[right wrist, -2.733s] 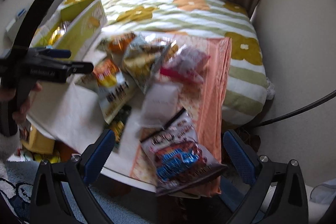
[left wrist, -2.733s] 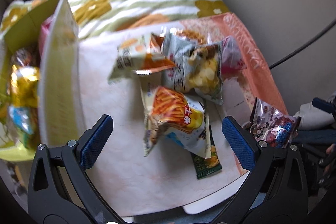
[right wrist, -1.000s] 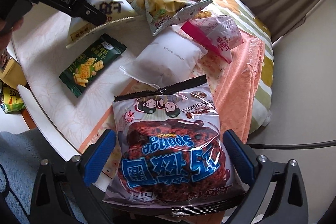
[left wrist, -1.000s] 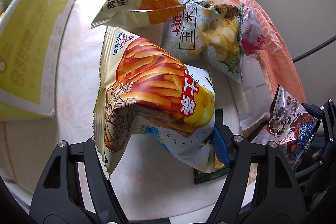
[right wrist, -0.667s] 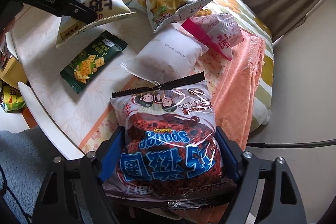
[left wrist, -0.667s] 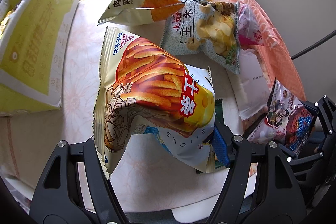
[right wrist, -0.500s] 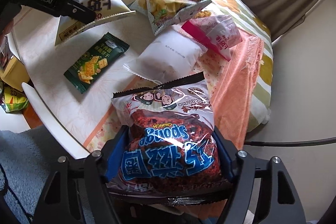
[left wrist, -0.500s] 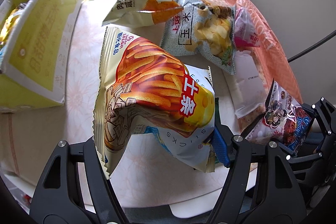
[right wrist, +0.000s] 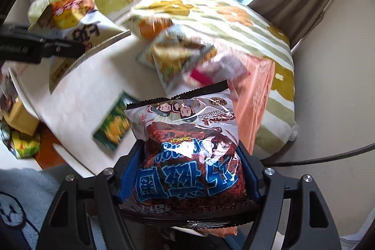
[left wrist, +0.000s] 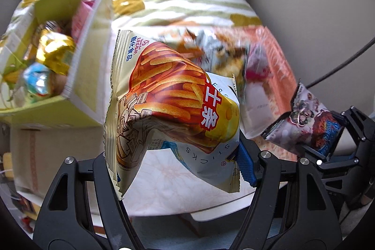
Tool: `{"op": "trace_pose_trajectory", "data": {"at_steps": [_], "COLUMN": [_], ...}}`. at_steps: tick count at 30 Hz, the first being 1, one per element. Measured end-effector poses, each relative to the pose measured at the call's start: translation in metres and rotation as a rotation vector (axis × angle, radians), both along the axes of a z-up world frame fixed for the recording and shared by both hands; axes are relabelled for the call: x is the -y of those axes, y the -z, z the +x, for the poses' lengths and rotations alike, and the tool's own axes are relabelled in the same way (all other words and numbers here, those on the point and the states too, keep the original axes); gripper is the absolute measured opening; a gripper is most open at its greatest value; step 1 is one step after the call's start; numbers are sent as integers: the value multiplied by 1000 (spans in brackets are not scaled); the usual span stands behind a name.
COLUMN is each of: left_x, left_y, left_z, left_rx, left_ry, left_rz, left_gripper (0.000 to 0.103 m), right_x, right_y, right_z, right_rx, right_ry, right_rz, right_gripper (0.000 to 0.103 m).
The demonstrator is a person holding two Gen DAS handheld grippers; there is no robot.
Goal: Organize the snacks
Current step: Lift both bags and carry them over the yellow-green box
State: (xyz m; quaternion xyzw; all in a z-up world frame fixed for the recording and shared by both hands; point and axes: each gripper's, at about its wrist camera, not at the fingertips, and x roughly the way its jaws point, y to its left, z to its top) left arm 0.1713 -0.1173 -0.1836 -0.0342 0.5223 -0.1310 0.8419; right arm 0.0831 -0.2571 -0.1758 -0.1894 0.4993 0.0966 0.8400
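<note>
My left gripper (left wrist: 180, 163) is shut on a cream and orange bag of potato sticks (left wrist: 171, 104) and holds it above the white table (left wrist: 164, 189), just right of the open yellow-green snack box (left wrist: 86, 76). My right gripper (right wrist: 187, 182) is shut on a silver and red chocolate sponge crunch bag (right wrist: 189, 151), lifted over the table's near right edge. That bag also shows at the right in the left wrist view (left wrist: 304, 123). The left gripper with its bag shows at the left in the right wrist view (right wrist: 70, 32).
The box holds gold and blue wrapped snacks (left wrist: 46, 62). On the table lie a green cracker packet (right wrist: 112, 128), a grey chip bag (right wrist: 178, 57), a pink packet (right wrist: 211, 72) and a white packet (left wrist: 255, 100). A flowered cushion (right wrist: 222, 22) lies behind. An orange cloth (right wrist: 253, 90) covers the table's right side.
Both grippers have lifted with their bags. The left one has moved toward the box, whose open inside now shows. The right gripper closed on the sponge crunch bag about a second ago.
</note>
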Motion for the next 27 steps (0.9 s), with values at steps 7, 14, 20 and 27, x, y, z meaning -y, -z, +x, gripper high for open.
{"op": "trace_pose_trajectory", "data": {"at_steps": [7, 14, 20, 27], "left_x": [-59, -141, -210, -269], "left_y": [-47, -75, -80, -57], "left_z": [12, 35, 56, 82], "left_rx": [88, 145, 157, 98], "left_ry": [-67, -164, -221, -222], "left_rz": [1, 16, 32, 63], "left_gripper": [69, 69, 69, 69], "right_x": [-46, -114, -187, -243], "right_y": [-38, -71, -80, -76], "right_z": [36, 73, 105, 130], "right_rx": [77, 146, 151, 136], "right_ry": [-29, -66, -110, -98], "right_rz": [61, 138, 213, 261], "right_gripper": [70, 70, 70, 70]}}
